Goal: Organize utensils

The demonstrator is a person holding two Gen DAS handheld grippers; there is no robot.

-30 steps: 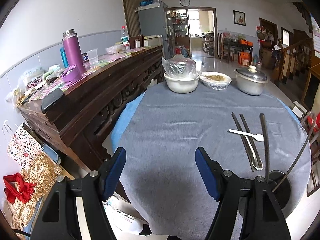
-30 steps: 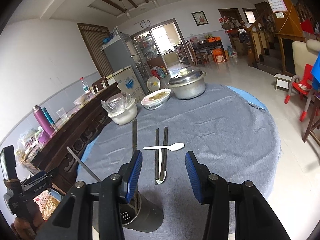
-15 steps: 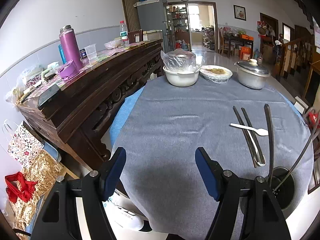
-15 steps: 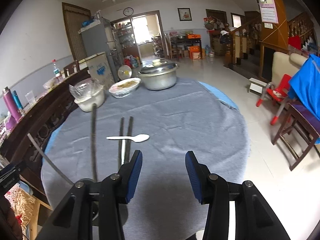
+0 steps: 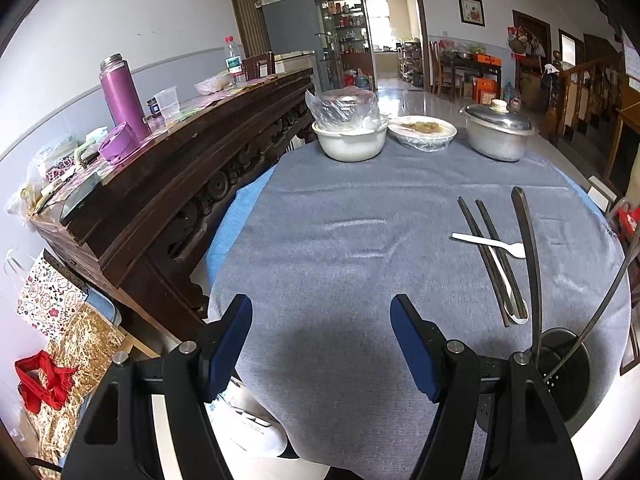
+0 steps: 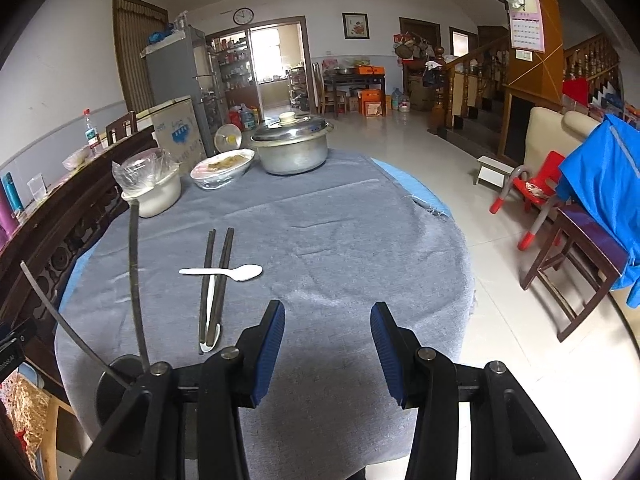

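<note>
On the grey cloth [image 6: 328,240] two dark chopsticks [image 6: 218,276] lie side by side, their long axis running from the near edge toward the bowl [image 6: 154,196] at the far side. A white spoon [image 6: 222,272] lies across them at a right angle, its bowl end pointing away from the sideboard [image 5: 160,200]. A second spoon [image 6: 211,336] lies under the chopsticks, along them. Just nearer than the chopsticks stands a dark holder [image 5: 568,364] with two sticks leaning out of it. The left gripper [image 5: 320,336] and right gripper [image 6: 328,340] both hover above bare cloth, jaws apart and empty, the left wider. Only the left view shows the purple flask [image 5: 122,96]; only the right shows the red chair [image 6: 532,188].
</note>
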